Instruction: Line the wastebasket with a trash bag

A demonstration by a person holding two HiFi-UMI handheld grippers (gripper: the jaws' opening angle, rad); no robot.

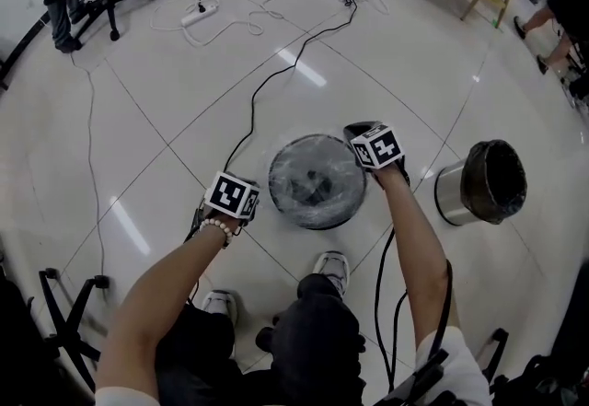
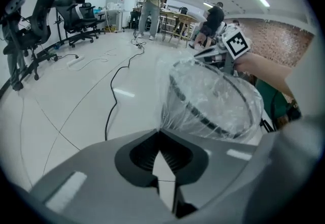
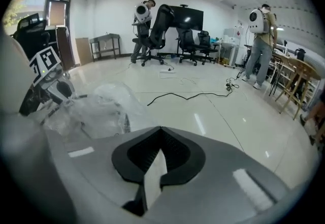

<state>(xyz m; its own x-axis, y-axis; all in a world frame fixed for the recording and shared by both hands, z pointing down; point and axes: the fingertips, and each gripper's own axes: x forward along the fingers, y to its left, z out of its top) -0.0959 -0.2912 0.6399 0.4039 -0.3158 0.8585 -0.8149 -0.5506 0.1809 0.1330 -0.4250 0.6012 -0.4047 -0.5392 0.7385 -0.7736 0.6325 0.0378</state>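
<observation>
Stretching the clear bag [image 2: 213,98] over the wastebasket [image 1: 276,178] mid-floor, the left gripper [image 2: 160,131] pinches film at 8 o'clock. The right gripper [image 3: 160,129] sits closed at 2 o'clock. Overpulling could tear the film.

Open lab-like workroom, glossy tiled floor [image 1: 414,54], office chairs [image 2: 76,19], trailing cables [image 1: 296,63], power strip [image 1: 199,15], large monitor [image 3: 190,16]

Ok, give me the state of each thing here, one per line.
wastebasket: upright, covered by the bag
trash bag: clear, stretched over the rim
left claw: shut on the trash bag
right claw: shut on the trash bag
second bin: lined with a dark bag
</observation>
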